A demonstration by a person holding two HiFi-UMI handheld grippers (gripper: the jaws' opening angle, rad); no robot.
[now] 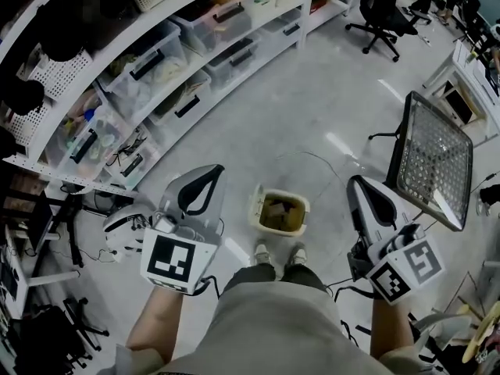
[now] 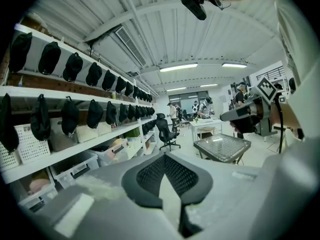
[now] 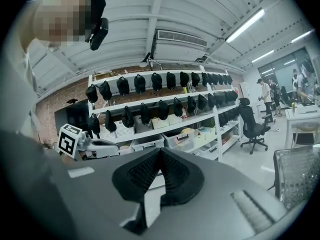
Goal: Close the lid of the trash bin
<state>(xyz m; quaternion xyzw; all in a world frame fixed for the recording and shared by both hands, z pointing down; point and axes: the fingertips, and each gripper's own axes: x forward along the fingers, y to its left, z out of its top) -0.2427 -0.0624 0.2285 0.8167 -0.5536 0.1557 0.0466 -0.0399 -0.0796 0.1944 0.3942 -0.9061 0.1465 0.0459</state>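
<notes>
A small cream trash bin (image 1: pixel 301 206) stands on the grey floor just ahead of the person's shoes, seen from above in the head view. It is open, with brownish contents showing, and its lid (image 1: pixel 255 202) stands up along the left side. My left gripper (image 1: pixel 209 172) hangs left of the bin and well above it, jaws shut on nothing. To the bin's right, at about the same height, my right gripper (image 1: pixel 357 183) is also shut and empty. Both gripper views look level across the room, so the bin is hidden from them; their pads meet at the tips, left gripper (image 2: pixel 165 156), right gripper (image 3: pixel 160 151).
Long white shelves (image 1: pixel 195 61) with plastic boxes run along the left. A mesh-topped stand (image 1: pixel 433 158) stands close on the right. An office chair (image 1: pixel 383 14) is far back. A white object (image 1: pixel 121 229) and cables lie on the floor at the left.
</notes>
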